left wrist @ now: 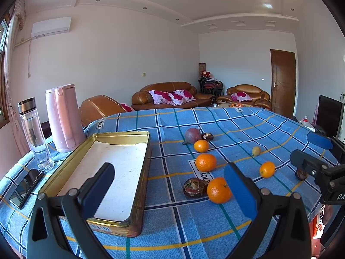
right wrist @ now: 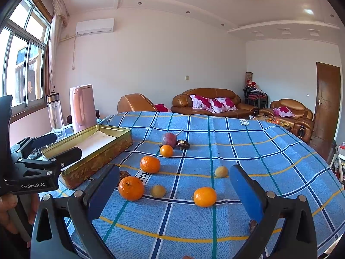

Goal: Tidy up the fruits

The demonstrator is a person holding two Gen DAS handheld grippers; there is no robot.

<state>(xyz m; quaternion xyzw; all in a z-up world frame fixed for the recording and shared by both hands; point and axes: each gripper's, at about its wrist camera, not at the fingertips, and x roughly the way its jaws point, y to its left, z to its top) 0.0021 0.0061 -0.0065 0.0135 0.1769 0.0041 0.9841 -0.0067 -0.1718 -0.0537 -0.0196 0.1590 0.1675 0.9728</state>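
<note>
Over the worktop (left wrist: 194,226), in my left wrist view, the left hand-held gripper (left wrist: 169,188) is spread wide and holds nothing; one finger hangs above the open tin (left wrist: 138,194), the other just beside the nearest orange (left wrist: 218,190) (a dark, wrinkled fruit (left wrist: 194,187) touches it). In the right wrist view, my right hand-held gripper (right wrist: 174,191) is also spread and empty, with an orange (right wrist: 204,196) and a small yellow fruit (right wrist: 158,191) lying on the cloth between its fingers.
</note>
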